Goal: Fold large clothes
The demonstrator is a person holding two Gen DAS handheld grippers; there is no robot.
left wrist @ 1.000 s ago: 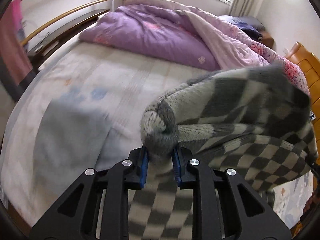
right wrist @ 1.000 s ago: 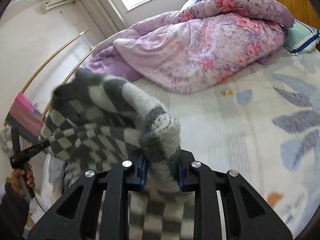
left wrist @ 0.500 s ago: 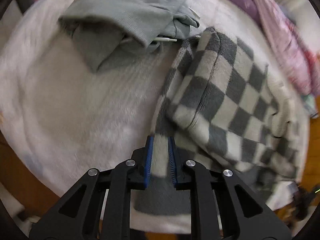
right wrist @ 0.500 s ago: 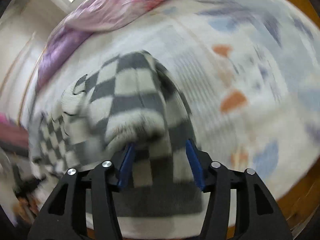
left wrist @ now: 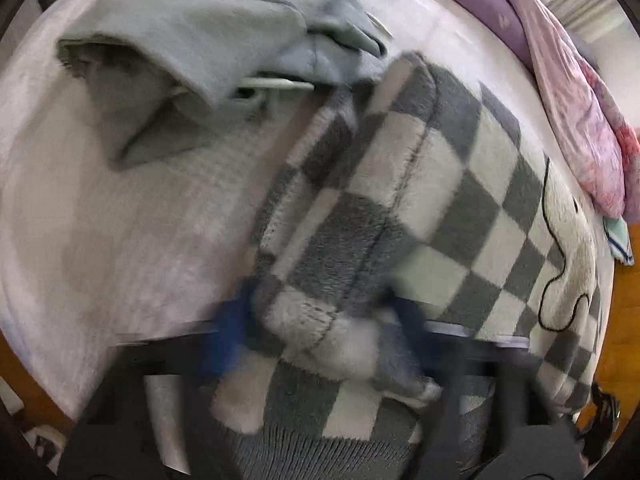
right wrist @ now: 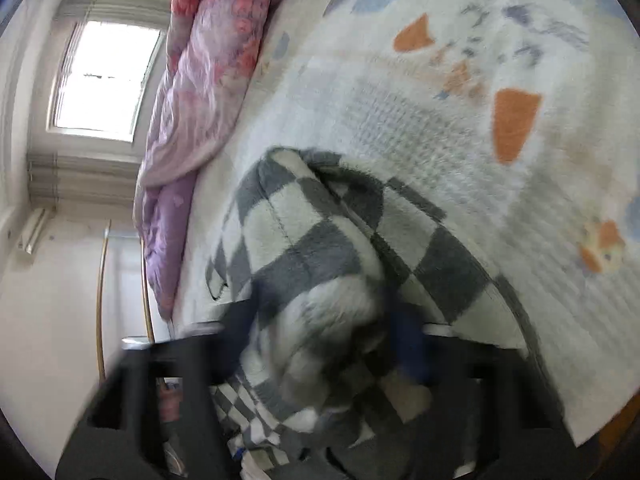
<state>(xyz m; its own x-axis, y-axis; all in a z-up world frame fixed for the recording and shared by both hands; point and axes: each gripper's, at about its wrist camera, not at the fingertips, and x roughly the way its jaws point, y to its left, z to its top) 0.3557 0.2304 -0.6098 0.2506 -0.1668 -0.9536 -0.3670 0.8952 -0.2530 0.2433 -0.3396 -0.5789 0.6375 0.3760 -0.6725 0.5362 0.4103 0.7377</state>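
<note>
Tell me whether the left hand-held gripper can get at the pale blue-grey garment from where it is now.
Probably yes. The left hand-held gripper looks open around a fold of the checkered sweater, though blur hides the pads. The blue-grey garment lies ahead on the bed, exposed, but the sweater's edge lies in the path.

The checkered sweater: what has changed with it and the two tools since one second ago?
The checkered sweater went from held up in the air down onto the bed, beside the grey-green garment. The left tool and right tool were both clamped on it; now both have spread wide and let it go, though fabric still lies between their fingers. The purple quilt stayed where it was.
</note>
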